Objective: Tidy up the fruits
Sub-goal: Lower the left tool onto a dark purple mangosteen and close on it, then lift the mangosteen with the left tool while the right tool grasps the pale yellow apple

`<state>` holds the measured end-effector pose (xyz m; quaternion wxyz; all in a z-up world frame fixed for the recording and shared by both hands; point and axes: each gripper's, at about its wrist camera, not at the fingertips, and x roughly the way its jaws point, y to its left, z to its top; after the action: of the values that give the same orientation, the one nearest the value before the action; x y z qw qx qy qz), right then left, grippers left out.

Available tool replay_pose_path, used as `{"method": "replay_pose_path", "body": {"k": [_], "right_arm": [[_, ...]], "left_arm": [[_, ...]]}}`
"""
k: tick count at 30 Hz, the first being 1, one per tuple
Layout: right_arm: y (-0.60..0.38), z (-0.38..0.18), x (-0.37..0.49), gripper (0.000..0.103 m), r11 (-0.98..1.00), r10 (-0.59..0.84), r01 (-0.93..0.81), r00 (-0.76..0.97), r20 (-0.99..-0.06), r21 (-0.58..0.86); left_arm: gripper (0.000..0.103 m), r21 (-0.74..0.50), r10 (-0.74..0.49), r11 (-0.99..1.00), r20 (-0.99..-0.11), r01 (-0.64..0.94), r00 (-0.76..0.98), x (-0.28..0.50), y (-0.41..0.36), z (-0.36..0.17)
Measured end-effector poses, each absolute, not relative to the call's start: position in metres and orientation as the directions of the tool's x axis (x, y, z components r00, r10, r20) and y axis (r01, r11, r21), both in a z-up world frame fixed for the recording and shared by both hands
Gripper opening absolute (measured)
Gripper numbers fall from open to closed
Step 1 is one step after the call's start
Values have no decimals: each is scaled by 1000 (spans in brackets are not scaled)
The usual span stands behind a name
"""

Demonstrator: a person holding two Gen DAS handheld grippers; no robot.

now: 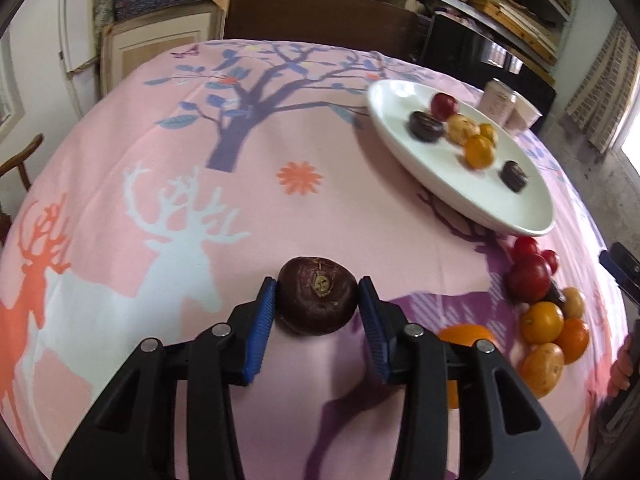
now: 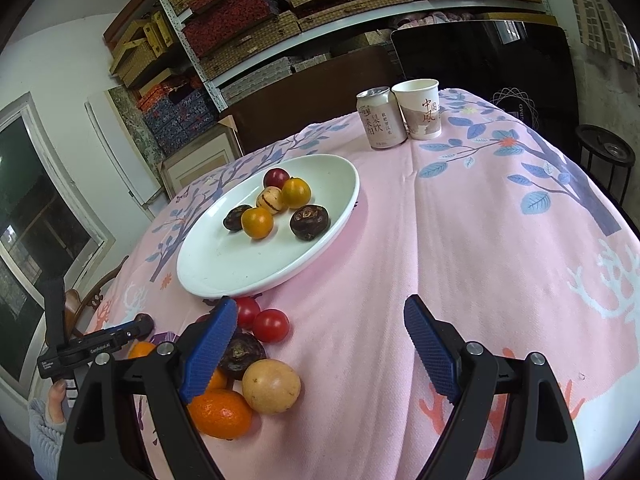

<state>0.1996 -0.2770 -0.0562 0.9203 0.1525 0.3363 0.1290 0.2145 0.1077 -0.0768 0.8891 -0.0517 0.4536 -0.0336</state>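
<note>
The water chestnut [image 1: 317,295], dark and squat, sits between the blue pads of the left gripper [image 1: 318,300], which pinch it at its widest sides, low over the pink tablecloth [image 1: 280,208]. I judge it light, hard and smooth-skinned, so a grip across the broad middle suits it; on the flat top and bottom it might pop out. The cloth is soft and printed with deer and trees, covering the whole table. The white oval plate [image 2: 224,276] holds six fruits already. A loose pile of fruit [image 2: 248,372] lies near the plate's closest rim. The right gripper [image 2: 320,344] hangs spread wide, holding nothing, just beside that pile. A drink can [image 2: 380,118] and paper cup [image 2: 420,108] stand touching at the far edge, before crowded shelves
</note>
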Motion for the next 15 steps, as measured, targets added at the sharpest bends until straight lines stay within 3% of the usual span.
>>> {"method": "replay_pose_path", "body": {"k": [4,7,14,15], "right_arm": [[-268,-57,197,86,929,342,-165,725,-597,332],[-264,-60,185,86,931,351,-198,709,-611,305],[-242,-76,167,83,945,325,-261,666,-671,199],[-240,-77,170,78,945,323,-264,661,-677,193]], "left_arm": [[40,107,50,993,-783,55,620,212,74,-82],[41,13,-22,999,-791,53,611,215,85,-82],[41,3,-28,999,-787,50,616,215,84,-82],[41,2,-29,999,-787,50,616,215,84,-82]]}}
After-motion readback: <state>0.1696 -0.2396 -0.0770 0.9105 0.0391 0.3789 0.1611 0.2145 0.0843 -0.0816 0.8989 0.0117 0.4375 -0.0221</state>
